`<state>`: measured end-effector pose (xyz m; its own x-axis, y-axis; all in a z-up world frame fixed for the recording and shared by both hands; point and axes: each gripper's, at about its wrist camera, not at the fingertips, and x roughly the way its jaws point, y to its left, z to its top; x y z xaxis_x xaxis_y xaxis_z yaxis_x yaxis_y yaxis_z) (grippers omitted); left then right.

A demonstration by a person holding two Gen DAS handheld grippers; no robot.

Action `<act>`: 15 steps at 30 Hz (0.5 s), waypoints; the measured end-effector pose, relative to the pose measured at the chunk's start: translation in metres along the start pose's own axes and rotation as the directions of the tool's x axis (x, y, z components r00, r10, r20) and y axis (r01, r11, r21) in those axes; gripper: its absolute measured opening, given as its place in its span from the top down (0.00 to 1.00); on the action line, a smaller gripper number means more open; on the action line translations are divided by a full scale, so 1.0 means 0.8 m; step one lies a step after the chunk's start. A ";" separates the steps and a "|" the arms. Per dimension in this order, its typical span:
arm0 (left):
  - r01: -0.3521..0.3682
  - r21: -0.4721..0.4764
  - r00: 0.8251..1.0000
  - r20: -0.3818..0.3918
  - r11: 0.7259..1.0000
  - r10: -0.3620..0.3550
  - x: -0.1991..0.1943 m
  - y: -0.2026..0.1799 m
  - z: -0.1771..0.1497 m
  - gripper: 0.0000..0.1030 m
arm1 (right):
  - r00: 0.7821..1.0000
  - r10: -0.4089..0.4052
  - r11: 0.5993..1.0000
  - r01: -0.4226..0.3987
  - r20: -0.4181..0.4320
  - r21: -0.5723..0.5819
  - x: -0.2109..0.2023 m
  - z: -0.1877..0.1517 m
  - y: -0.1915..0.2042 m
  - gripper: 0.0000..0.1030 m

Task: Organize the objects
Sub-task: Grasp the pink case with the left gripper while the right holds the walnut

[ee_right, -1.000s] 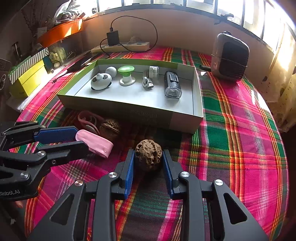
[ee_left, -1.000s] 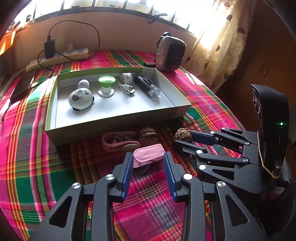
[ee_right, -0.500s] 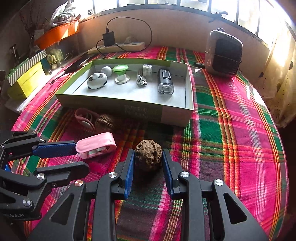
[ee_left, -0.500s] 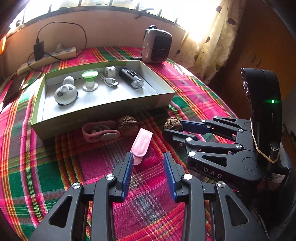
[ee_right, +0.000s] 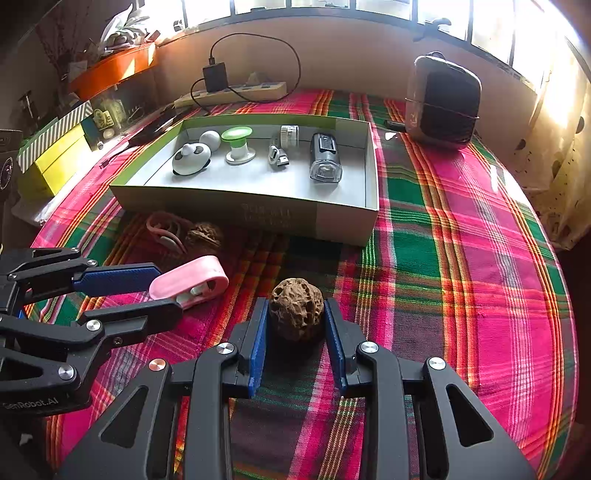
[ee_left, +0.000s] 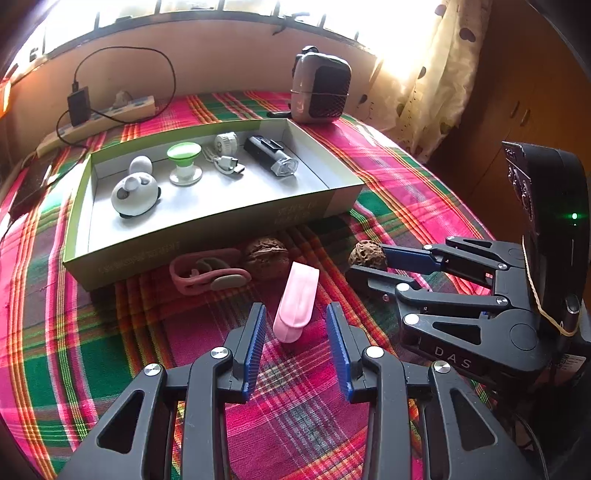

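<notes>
Right wrist view: the right gripper point(ee_right: 295, 325) pinches a walnut point(ee_right: 295, 314). At nine o'clock, the left gripper point(ee_right: 162, 286) gapes around a pink clip point(ee_right: 188, 280). At twelve o'clock the box point(ee_right: 295, 218) blocks the path; a second walnut point(ee_right: 203, 236) lies before it.

Bright daylight pours in through the window point(ee_left: 236, 14) at the far edge of the table point(ee_right: 461, 258) — it glares white there and on the curtain point(ee_left: 436, 74). Colours look strong. The box point(ee_right: 258, 218) throws a dark shadow on its near side. Both pictures bend round — their corners go black. Everything looks sharp.
</notes>
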<state>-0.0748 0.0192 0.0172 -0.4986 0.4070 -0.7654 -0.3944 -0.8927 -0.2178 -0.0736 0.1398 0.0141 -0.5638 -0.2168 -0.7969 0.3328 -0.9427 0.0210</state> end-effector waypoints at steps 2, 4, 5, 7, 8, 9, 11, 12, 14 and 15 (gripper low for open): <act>-0.001 0.008 1.000 -0.009 1.000 0.002 0.006 -0.003 0.003 0.69 | 1.000 -0.002 1.000 0.002 0.001 0.001 0.000 -0.001 -0.001 0.70; -0.007 0.013 1.000 -0.016 1.000 0.007 0.010 -0.004 0.004 0.69 | 1.000 -0.005 1.000 0.005 0.002 0.000 -0.001 -0.002 -0.003 0.70; -0.007 0.014 1.000 -0.019 1.000 0.008 0.012 -0.004 0.005 0.69 | 1.000 -0.006 1.000 0.006 0.003 0.000 -0.001 -0.002 -0.003 0.70; -0.011 0.012 1.000 -0.020 1.000 0.012 0.014 -0.004 0.007 0.69 | 1.000 -0.005 1.000 0.005 0.004 0.002 -0.001 -0.002 -0.006 0.70; -0.014 0.013 1.000 -0.021 1.000 0.014 0.015 -0.005 0.008 0.69 | 1.000 -0.003 1.000 0.003 0.005 0.004 -0.001 -0.003 -0.007 0.70; -0.017 0.014 1.000 -0.022 1.000 0.018 0.016 -0.005 0.010 0.69 | 1.000 -0.002 1.000 0.002 0.006 0.005 -0.001 -0.003 -0.007 0.70; -0.020 0.019 1.000 -0.023 1.000 0.020 0.019 -0.007 0.012 0.69 | 1.000 -0.001 1.000 0.001 0.007 0.002 -0.001 -0.003 -0.008 0.70; -0.023 0.019 0.999 -0.022 1.000 0.023 0.020 -0.007 0.013 0.69 | 1.000 -0.001 1.000 0.001 0.008 0.000 -0.001 -0.003 -0.008 0.70; -0.025 0.018 0.999 -0.021 1.000 0.025 0.022 -0.007 0.015 0.69 | 1.000 0.000 1.000 0.000 0.010 -0.003 -0.002 -0.003 -0.008 0.70; -0.026 0.016 0.999 -0.022 1.000 0.026 0.023 -0.007 0.016 0.69 | 1.000 0.001 1.000 -0.001 0.011 -0.003 -0.001 -0.003 -0.008 0.70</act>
<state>-0.0918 0.0341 0.0126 -0.4921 0.3790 -0.7837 -0.3935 -0.8999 -0.1881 -0.0733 0.1466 0.0133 -0.5715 -0.2206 -0.7904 0.3356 -0.9418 0.0202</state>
